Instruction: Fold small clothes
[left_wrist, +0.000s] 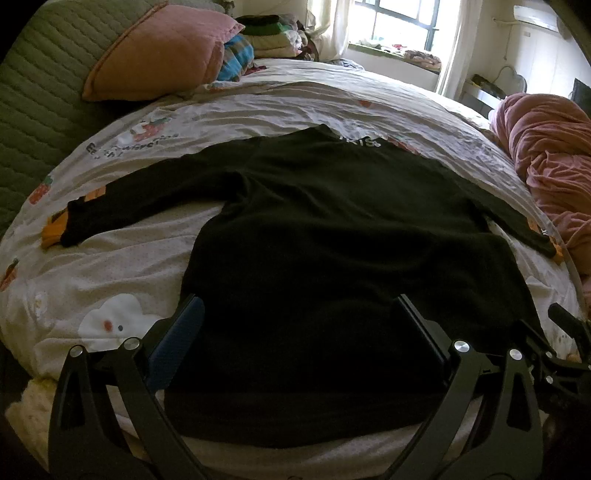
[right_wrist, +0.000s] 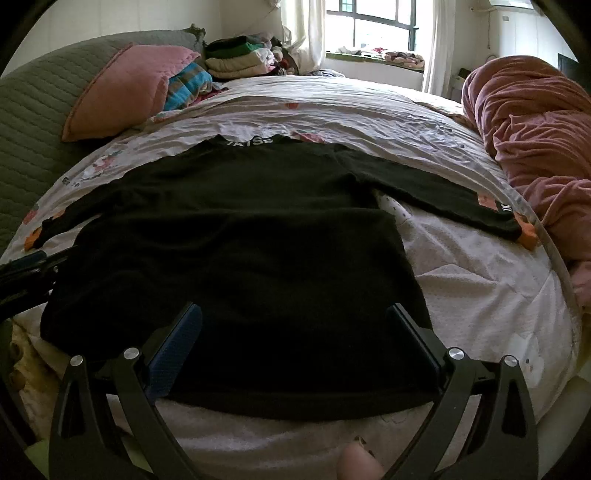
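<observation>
A black long-sleeved top (left_wrist: 325, 236) lies flat on the bed, sleeves spread to both sides, collar with white lettering at the far end; it also shows in the right wrist view (right_wrist: 240, 236). My left gripper (left_wrist: 297, 306) is open above the hem's left part, with nothing between its fingers. My right gripper (right_wrist: 293, 312) is open above the hem's right part, also empty. The right gripper's body shows at the right edge of the left wrist view (left_wrist: 561, 343); the left gripper's tip shows at the left edge of the right wrist view (right_wrist: 29, 262).
The bed has a white printed quilt (left_wrist: 258, 110). A pink pillow (left_wrist: 162, 51) and a pile of folded clothes (left_wrist: 273, 33) lie at the far left. A bunched pink blanket (left_wrist: 554, 158) lies on the right. A green quilted headboard (left_wrist: 33, 110) is at left.
</observation>
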